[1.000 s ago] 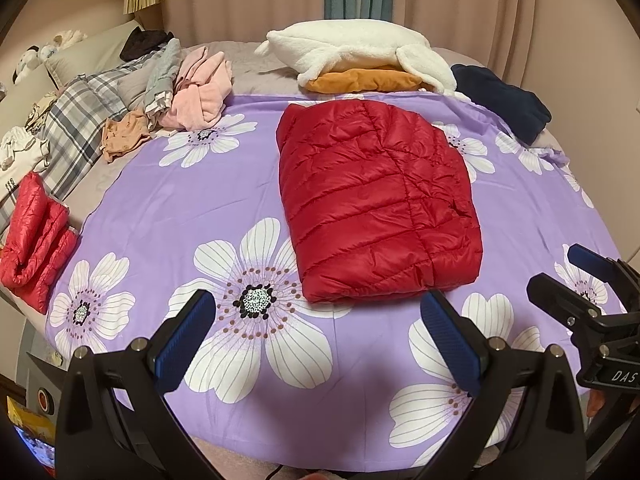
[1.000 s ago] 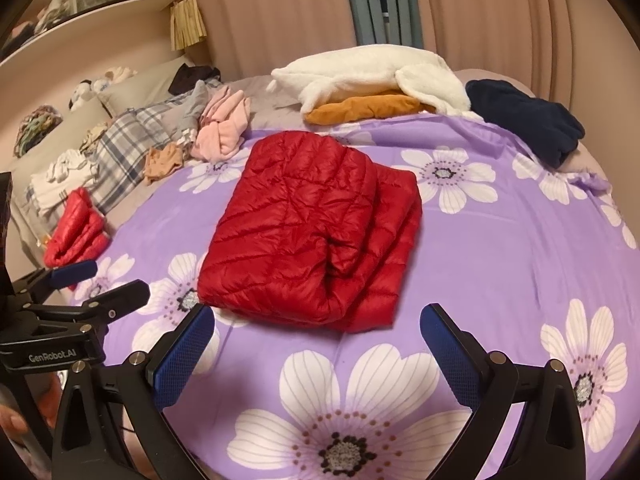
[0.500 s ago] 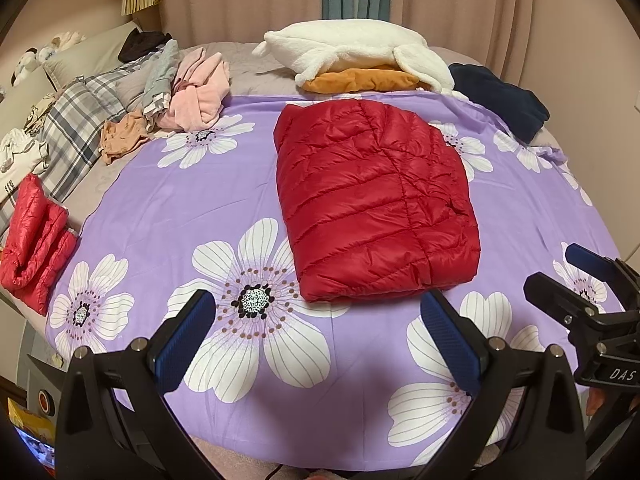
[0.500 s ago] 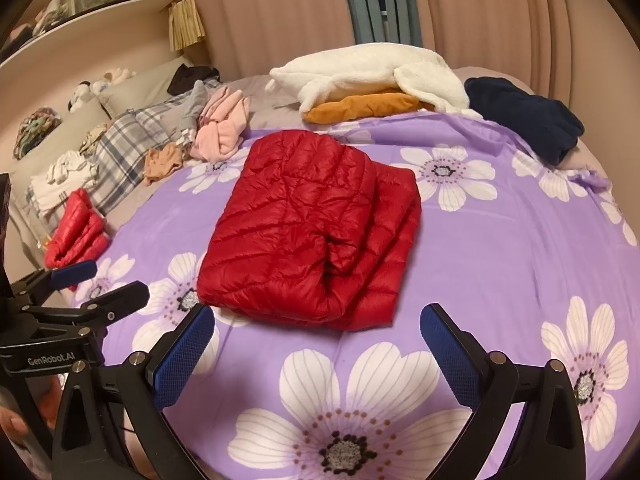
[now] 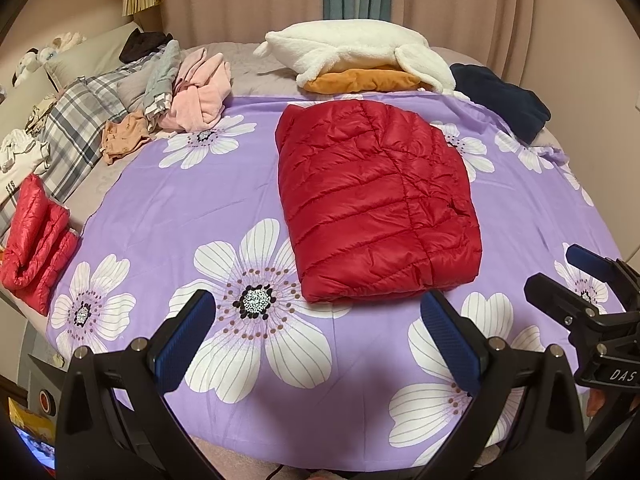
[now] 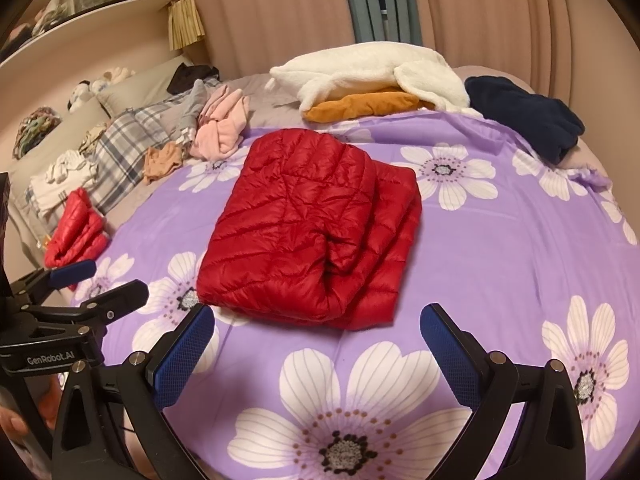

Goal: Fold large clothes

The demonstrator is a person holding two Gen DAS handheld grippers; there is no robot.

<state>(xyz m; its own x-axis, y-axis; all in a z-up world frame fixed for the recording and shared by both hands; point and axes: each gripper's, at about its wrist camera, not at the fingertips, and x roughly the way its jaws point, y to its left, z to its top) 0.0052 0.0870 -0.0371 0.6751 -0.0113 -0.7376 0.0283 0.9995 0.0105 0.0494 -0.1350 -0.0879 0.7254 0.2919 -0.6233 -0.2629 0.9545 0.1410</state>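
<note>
A red quilted down jacket (image 5: 376, 204) lies folded into a rectangle in the middle of the purple flowered sheet (image 5: 200, 208); it also shows in the right wrist view (image 6: 308, 228), with its layered edges on the right side. My left gripper (image 5: 318, 326) is open and empty, held just short of the jacket's near edge. My right gripper (image 6: 316, 340) is open and empty, also just short of the jacket. Each gripper appears in the other's view, the right one (image 5: 568, 276) and the left one (image 6: 96, 284).
A second folded red jacket (image 5: 34, 236) lies at the bed's left edge. A pink garment (image 5: 200, 92), plaid fabric (image 5: 76, 132), white fleece over an orange item (image 5: 356, 56) and a navy garment (image 5: 504, 100) lie along the far side.
Both views have shifted very slightly; the jacket lies unmoved and both grippers stay open.
</note>
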